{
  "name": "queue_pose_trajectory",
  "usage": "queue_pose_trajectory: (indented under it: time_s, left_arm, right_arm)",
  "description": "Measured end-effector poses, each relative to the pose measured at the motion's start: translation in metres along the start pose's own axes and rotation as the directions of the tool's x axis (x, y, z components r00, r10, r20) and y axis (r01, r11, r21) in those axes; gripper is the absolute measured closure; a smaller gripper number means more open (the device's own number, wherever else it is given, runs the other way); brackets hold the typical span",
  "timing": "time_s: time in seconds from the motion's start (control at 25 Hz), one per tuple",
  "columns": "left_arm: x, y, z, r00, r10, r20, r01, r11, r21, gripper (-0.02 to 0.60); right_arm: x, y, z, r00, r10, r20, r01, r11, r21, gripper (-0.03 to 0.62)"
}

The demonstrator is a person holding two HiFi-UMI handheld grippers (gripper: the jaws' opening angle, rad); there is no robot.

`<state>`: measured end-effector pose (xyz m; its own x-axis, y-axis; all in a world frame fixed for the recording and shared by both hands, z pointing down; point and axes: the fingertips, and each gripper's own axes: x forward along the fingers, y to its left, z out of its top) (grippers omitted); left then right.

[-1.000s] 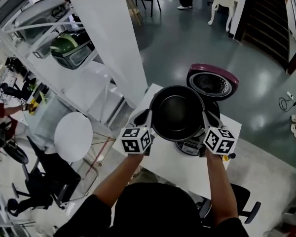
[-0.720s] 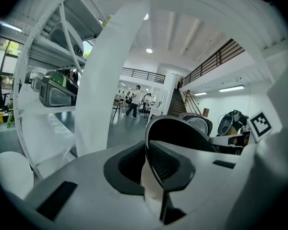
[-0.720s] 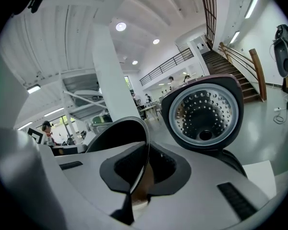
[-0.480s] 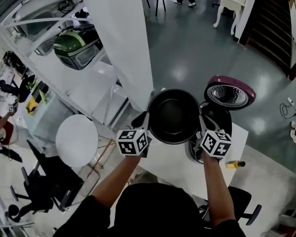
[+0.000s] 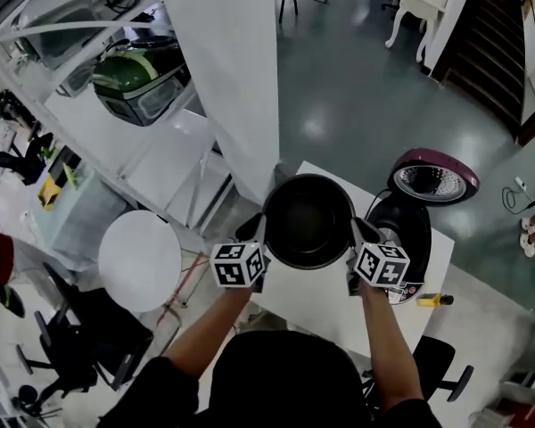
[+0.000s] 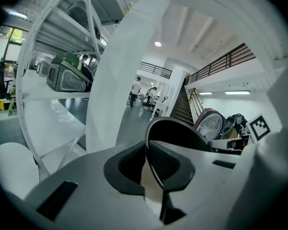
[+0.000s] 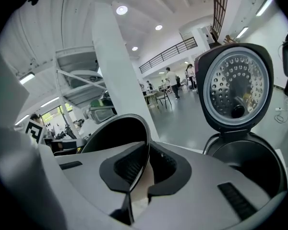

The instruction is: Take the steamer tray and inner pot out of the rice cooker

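Note:
The black inner pot (image 5: 308, 221) hangs over the white table (image 5: 325, 303), to the left of the open rice cooker (image 5: 403, 232) and its raised purple lid (image 5: 434, 176). My left gripper (image 5: 259, 232) is shut on the pot's left rim and my right gripper (image 5: 356, 233) on its right rim. In the left gripper view the thin rim (image 6: 153, 166) stands pinched between the pads of the left gripper (image 6: 151, 164). In the right gripper view the right gripper (image 7: 143, 169) clamps the rim of the pot (image 7: 113, 133), and the cooker's empty well (image 7: 252, 159) sits to the right under the lid (image 7: 237, 87).
A white pillar (image 5: 223, 78) rises just behind the table. Shelving with a green appliance (image 5: 134, 74) stands at the left. A round white stool (image 5: 140, 259) and office chairs (image 5: 67, 359) sit lower left. A small yellow object (image 5: 435, 300) lies on the table by the cooker.
Both grippers have carried the pot leftward and a little down, from above the cooker to over the table beside it. The grip on the rim has not changed.

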<state>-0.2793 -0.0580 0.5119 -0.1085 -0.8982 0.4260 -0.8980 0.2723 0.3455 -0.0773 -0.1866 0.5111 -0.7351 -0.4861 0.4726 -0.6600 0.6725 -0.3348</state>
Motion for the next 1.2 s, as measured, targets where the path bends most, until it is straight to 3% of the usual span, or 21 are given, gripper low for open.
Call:
queue_pose_trajectory:
  time_s: [0.44, 0.8, 1.2]
  left_arm:
    - [0.031, 0.046, -0.05, 0.994, -0.039, -0.104, 0.035, 0.998, -0.044, 0.56]
    - [0.054, 0.068, -0.101, 0.973, -0.059, -0.222, 0.043, 0.996, -0.079, 0.56]
    - [0.071, 0.077, -0.131, 0.954, -0.081, -0.289, 0.052, 0.993, -0.104, 0.563]
  right_arm:
    - [0.044, -0.007, -0.064, 0.991, -0.088, -0.103, 0.09, 0.996, 0.017, 0.572]
    - [0.065, -0.021, -0.11, 0.97, -0.16, -0.183, 0.167, 0.986, 0.022, 0.574]
    - [0.08, -0.039, -0.147, 0.939, -0.228, -0.257, 0.231, 0.973, -0.019, 0.572]
